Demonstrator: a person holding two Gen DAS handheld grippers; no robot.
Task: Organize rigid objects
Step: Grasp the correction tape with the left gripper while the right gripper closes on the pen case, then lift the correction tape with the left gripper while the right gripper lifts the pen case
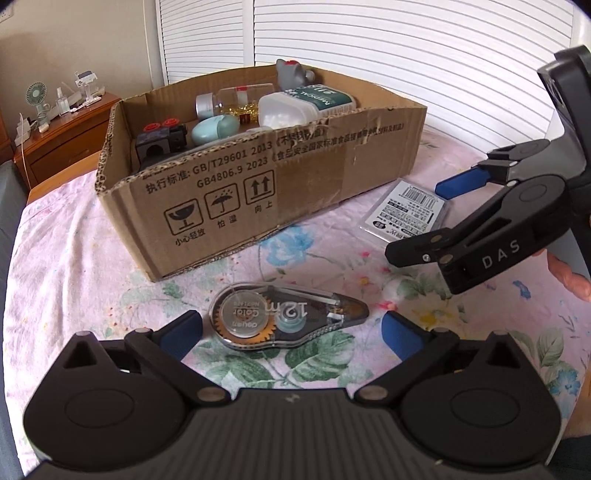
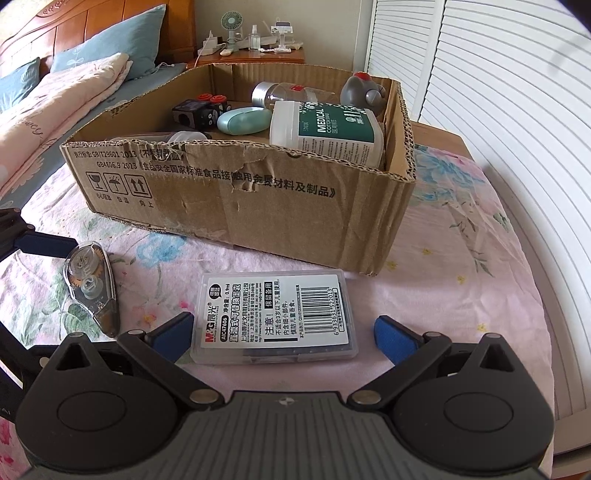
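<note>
Two items lay loose on the pink floral bedsheet (image 2: 461, 236), each framed by a tool. Nearest, the left gripper (image 1: 291, 328) stood with its blue-padded jaws spread wide on either side of the clear teardrop-shaped plastic correction-tape dispenser (image 1: 284, 317), pads clear of it, probably lined up for a pinch across its narrow width. The right gripper (image 2: 284, 328) was likewise agape around the flat clear plastic case with a white barcode label (image 2: 273, 317), gripping nothing; the case lay label up and its near end sat between the pads, untouched as far as I could tell.

Beyond both stood the open brown cardboard box (image 2: 295, 206), its low torn front wall likely the easiest way in. It already held a white medical cotton-swab tub with a green label (image 2: 325, 129), a pale mint oval case (image 2: 242, 120), a black block with red caps (image 2: 199, 109), a clear bottle with a silver cap (image 2: 280, 92) and a grey toy figure (image 2: 360, 92).

The left camera alone showed gold bits on the box floor (image 1: 240, 109) and the right tool from the side. The right camera alone showed the wooden headboard (image 2: 92, 22) and blue pillows (image 2: 110, 33).
</note>
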